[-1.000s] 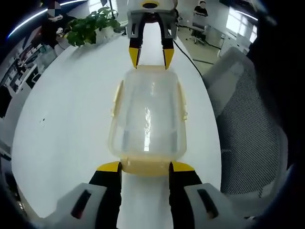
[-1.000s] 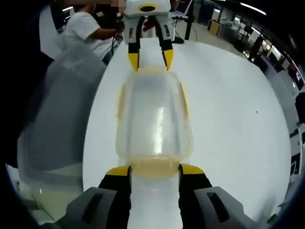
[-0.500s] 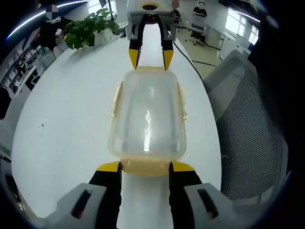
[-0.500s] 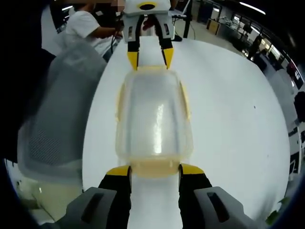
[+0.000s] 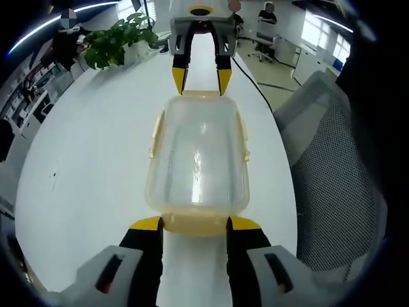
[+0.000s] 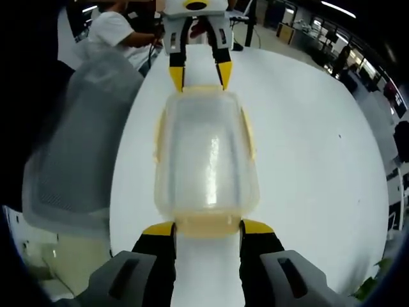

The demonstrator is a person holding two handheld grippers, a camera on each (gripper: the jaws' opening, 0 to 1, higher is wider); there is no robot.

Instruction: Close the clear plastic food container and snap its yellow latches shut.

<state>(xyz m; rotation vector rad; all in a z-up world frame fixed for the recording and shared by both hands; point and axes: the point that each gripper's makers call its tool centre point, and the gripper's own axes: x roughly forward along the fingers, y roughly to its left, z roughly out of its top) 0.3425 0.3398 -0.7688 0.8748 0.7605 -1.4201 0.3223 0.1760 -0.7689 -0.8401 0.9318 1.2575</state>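
On the white table (image 5: 89, 160), each parted claw (image 5: 195, 224) (image 6: 208, 227) straddles an end latch of the container (image 5: 197, 160).

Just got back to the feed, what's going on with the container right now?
A person holds a gripper at each short end of the clear container, which sits lid-on on the white table. The left gripper has its jaws on either side of the near yellow end latch. The right gripper does the same at the opposite end. The long-side latches look flared out, not yet snapped.
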